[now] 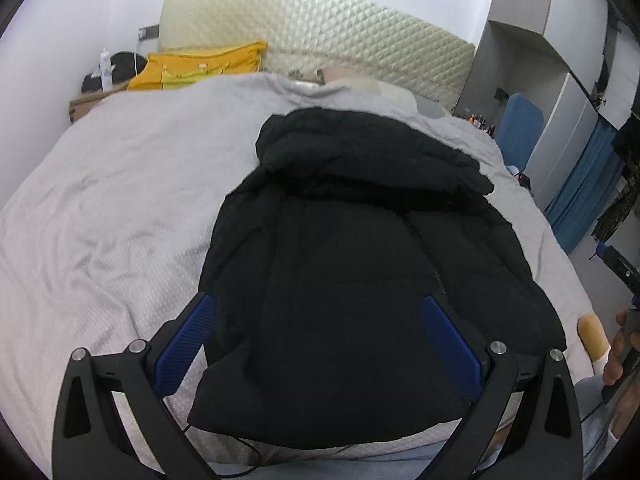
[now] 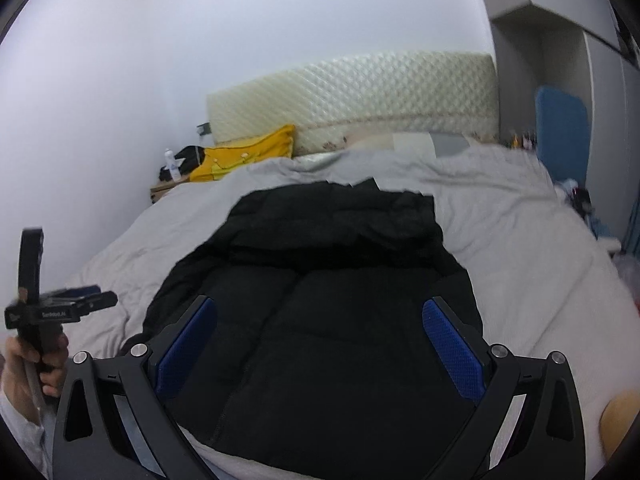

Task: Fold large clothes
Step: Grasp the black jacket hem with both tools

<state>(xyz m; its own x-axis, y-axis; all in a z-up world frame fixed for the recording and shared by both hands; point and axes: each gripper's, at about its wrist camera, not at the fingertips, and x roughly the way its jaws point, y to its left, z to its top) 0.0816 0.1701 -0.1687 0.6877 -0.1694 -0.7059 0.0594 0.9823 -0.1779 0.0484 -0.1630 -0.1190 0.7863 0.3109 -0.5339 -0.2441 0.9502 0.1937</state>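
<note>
Black padded jacket (image 1: 352,280) lies flat on the grey bedspread (image 1: 112,208), hem toward the near edge of the bed and hood end toward the quilted headboard (image 1: 320,36). Its sleeves appear already drawn in over the body, which gives a compact, roughly rectangular outline; this arrangement suits a lengthwise fold from hem to hood. The zipper runs up the front, slightly right of centre in the left wrist view.

Left gripper (image 1: 318,336) hangs above the hem with its jaws spread wide; the blue pads (image 1: 188,344) touch no fabric. Right gripper (image 2: 320,340) is likewise released, jaws apart, poised over the lower body of the jacket. Both tools face along the garment's long axis, a posture that, by judgement, prepares a two-point pinch at the hem corners. Neither holds anything.

The hand (image 2: 36,364) carrying the left tool shows at the left edge of the right wrist view; the tool stands clear of the bed on that side.

Containers: none takes part in the task. A cardboard box (image 1: 86,102) stands beside the bed near the wall; dark items and a small white bottle (image 1: 105,68) rest on or near it, and its contents cannot be seen. A yellow cushion (image 1: 200,66) leans by the headboard, well apart from the jacket.
</note>
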